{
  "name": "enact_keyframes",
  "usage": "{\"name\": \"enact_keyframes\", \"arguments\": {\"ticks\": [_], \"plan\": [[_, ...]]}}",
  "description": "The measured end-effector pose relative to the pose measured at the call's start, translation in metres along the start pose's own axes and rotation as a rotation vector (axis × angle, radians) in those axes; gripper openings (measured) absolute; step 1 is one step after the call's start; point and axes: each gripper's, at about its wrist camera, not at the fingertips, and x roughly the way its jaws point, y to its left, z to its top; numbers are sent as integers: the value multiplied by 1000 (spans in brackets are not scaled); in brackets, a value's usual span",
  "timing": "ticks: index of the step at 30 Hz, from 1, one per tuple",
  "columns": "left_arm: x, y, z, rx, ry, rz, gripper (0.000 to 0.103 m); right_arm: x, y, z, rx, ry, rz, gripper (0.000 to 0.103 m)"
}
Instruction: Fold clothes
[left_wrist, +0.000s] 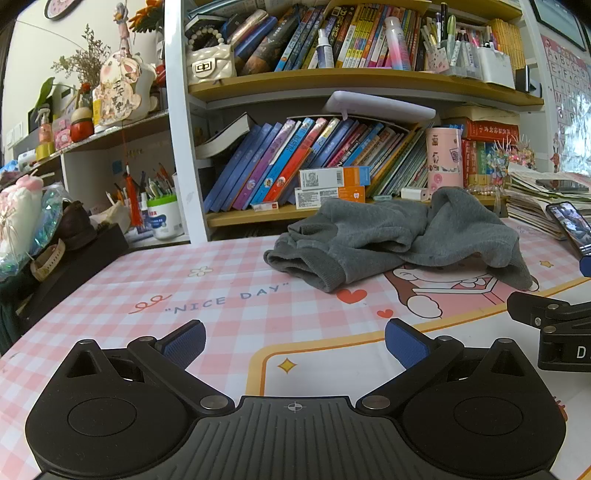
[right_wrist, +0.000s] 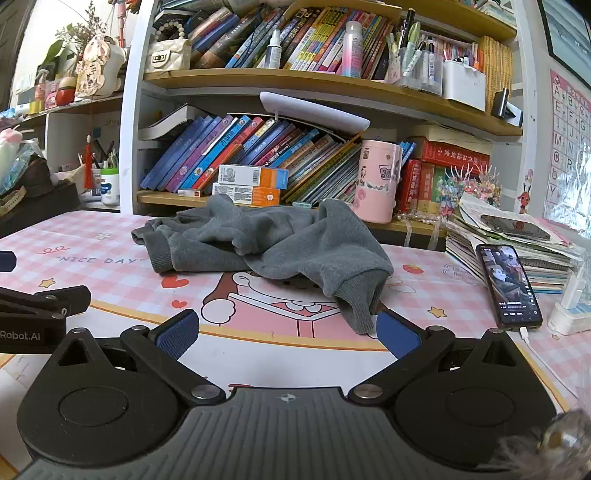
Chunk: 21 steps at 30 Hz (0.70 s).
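A crumpled grey sweatshirt (left_wrist: 399, 240) lies in a heap on the pink checked table mat (left_wrist: 184, 295), its ribbed cuffs pointing toward me. My left gripper (left_wrist: 293, 341) stands open well short of it, nothing between its blue pads. In the right wrist view the same sweatshirt (right_wrist: 266, 240) spreads across the middle, one ribbed cuff (right_wrist: 356, 306) hanging toward the front. My right gripper (right_wrist: 288, 334) is open too, its right fingertip (right_wrist: 395, 332) just beside that cuff. Each gripper shows at the edge of the other's view.
A bookshelf (left_wrist: 332, 79) full of books stands right behind the sweatshirt. A lit phone (right_wrist: 509, 284) on a cable and a stack of booklets (right_wrist: 517, 240) lie at the right. A pink cup (right_wrist: 376, 181) sits behind the cloth. Clutter and a black box (left_wrist: 74, 262) crowd the left edge.
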Motion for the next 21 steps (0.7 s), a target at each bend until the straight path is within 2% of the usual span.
{"name": "enact_keyframes", "arguments": {"ticks": [21], "plan": [[1,0,0,-4,7,-1,103,0,2,-2,-11,0,3,103]]}}
